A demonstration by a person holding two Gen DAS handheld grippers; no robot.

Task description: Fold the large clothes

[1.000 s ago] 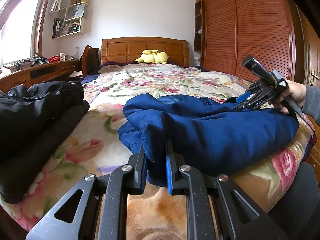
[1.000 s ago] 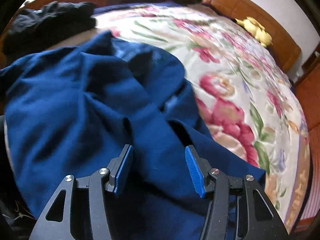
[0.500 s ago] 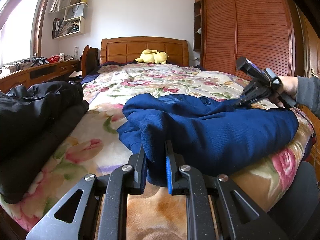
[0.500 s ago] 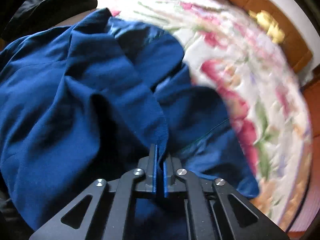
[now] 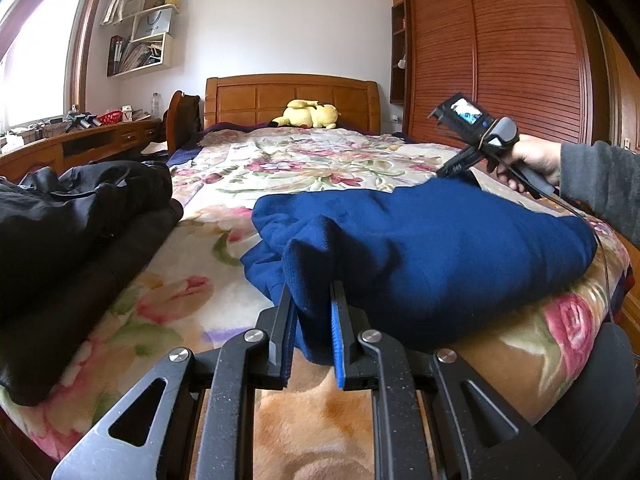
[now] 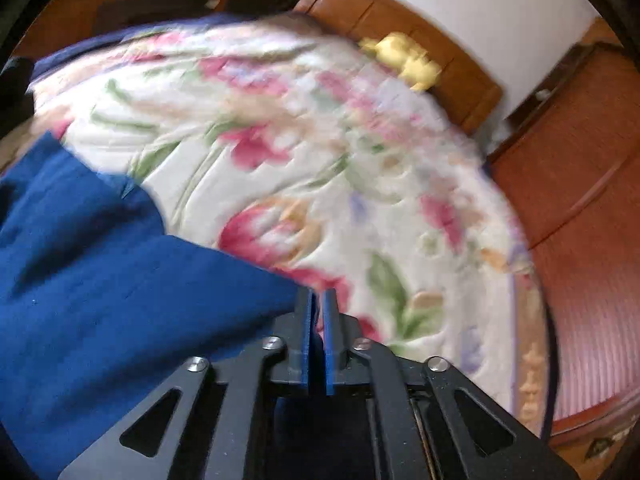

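Note:
A large blue garment (image 5: 420, 248) lies bunched on the floral quilt (image 5: 300, 160) near the foot of the bed. My left gripper (image 5: 312, 320) is shut on a thick fold at its near edge. In the left wrist view a hand holds my right gripper (image 5: 452, 168) at the garment's far right edge, fingertips hidden behind the cloth. In the blurred right wrist view, the right gripper (image 6: 318, 312) has its jaws opening, a narrow gap between the blue pads. The garment (image 6: 100, 280) reaches the left pad, and its edge lies in the gap, unpressed.
A heap of black clothes (image 5: 80, 208) lies on the bed's left side. A yellow plush toy (image 5: 308, 114) rests by the wooden headboard. A wooden wardrobe (image 5: 500, 60) stands along the right, and a cluttered desk (image 5: 80, 144) along the left.
The right gripper shut on a fold of the blue garment, swung right and toward the bed's far side, and its jaws have now parted slightly. The garment lies flatter. The left gripper kept still.

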